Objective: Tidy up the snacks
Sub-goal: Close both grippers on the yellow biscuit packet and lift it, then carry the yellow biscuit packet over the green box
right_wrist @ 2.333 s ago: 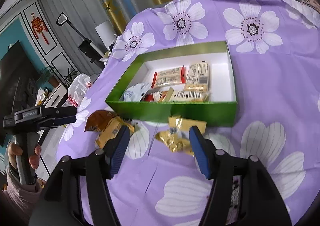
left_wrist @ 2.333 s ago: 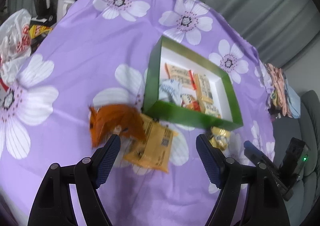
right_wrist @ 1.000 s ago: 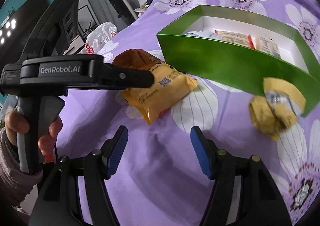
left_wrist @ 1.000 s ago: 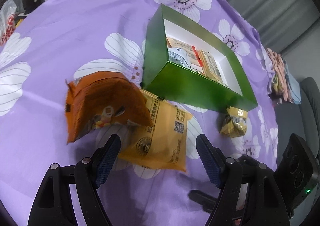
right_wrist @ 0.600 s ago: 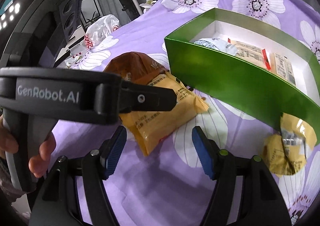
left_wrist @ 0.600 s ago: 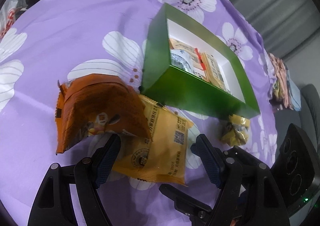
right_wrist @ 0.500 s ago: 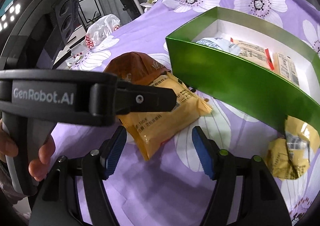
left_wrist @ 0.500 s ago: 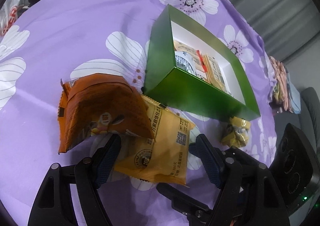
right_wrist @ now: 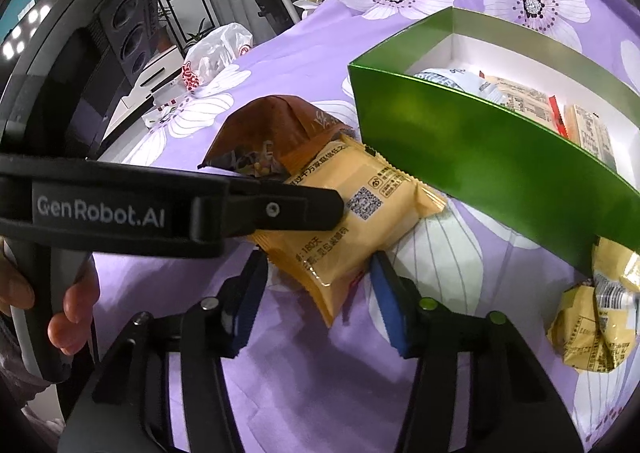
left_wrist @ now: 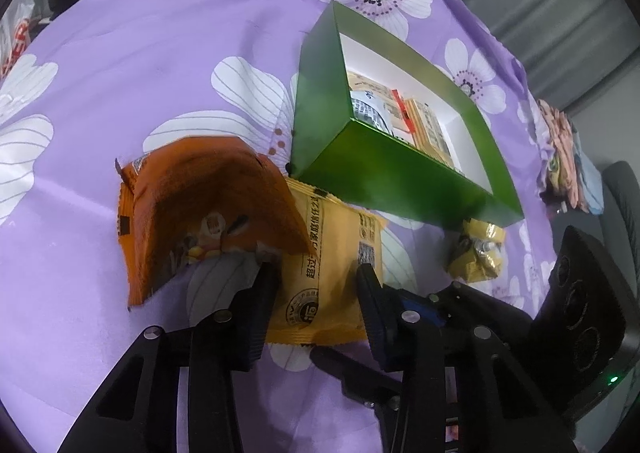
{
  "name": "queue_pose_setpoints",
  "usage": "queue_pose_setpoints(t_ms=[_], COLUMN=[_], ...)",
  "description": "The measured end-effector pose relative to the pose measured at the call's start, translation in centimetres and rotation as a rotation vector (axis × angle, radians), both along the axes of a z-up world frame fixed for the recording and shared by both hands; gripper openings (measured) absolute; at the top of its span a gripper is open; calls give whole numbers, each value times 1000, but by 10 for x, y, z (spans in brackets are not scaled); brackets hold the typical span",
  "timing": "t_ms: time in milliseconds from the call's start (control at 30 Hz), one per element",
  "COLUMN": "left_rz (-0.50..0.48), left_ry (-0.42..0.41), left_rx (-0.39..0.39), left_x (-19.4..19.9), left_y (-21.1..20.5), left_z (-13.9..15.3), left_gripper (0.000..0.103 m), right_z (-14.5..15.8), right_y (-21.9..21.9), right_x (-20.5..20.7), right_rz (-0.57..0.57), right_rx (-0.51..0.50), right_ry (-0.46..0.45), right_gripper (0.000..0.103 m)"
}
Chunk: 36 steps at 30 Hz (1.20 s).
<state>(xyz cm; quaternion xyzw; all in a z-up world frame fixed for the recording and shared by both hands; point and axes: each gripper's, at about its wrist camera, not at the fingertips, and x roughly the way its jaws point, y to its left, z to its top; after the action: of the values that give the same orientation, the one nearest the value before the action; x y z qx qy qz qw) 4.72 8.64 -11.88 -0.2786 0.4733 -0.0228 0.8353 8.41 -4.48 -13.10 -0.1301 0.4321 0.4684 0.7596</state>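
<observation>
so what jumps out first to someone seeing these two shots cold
The bright green box on the purple flowered cloth, white inside and already holding several wrapped snacks. In front of it a yellow snack packet lies partly under an orange bag, with both the left gripper and the right gripper straddling that packet, jaws apart. A crumpled gold wrapper sits off to the right.

Ahead of your claws spreads a purple floral tablecloth (left_wrist: 120,53); far left beyond it, a white plastic bag (right_wrist: 216,49) (red print) and framed pictures (right_wrist: 188,9).
</observation>
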Motion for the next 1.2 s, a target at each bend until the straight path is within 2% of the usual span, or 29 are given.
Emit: queue_pose_setpoints(t_ms=[67, 100, 133, 233, 400, 733, 1200], left_rz=[-3, -5, -3, -5, -15, -77, -191], left_ry=[4, 6, 6, 5, 5, -4, -48], left_rx=[7, 6, 7, 5, 20, 23, 41], left_x=[-1, -2, -4, -7, -12, -20, -33], left_y=[-2, -2, -2, -3, -10, -40, -91], left_z=[0, 0, 0, 2, 5, 14, 39], left_gripper=[41, 41, 41, 41, 41, 41, 41], right_z=[2, 3, 3, 2, 5, 13, 36], right_y=[-2, -4, -4, -11, -20, -53, -101], right_x=[-1, -1, 0, -3, -14, -29, -54], right_rz=[1, -4, -10, -6, -5, -58, -159], right_rx=[9, 10, 1, 11, 13, 30, 70], right_ry=[-3, -8, -14, -3, -45, -53, -73], right_gripper=[44, 40, 30, 27, 19, 14, 14])
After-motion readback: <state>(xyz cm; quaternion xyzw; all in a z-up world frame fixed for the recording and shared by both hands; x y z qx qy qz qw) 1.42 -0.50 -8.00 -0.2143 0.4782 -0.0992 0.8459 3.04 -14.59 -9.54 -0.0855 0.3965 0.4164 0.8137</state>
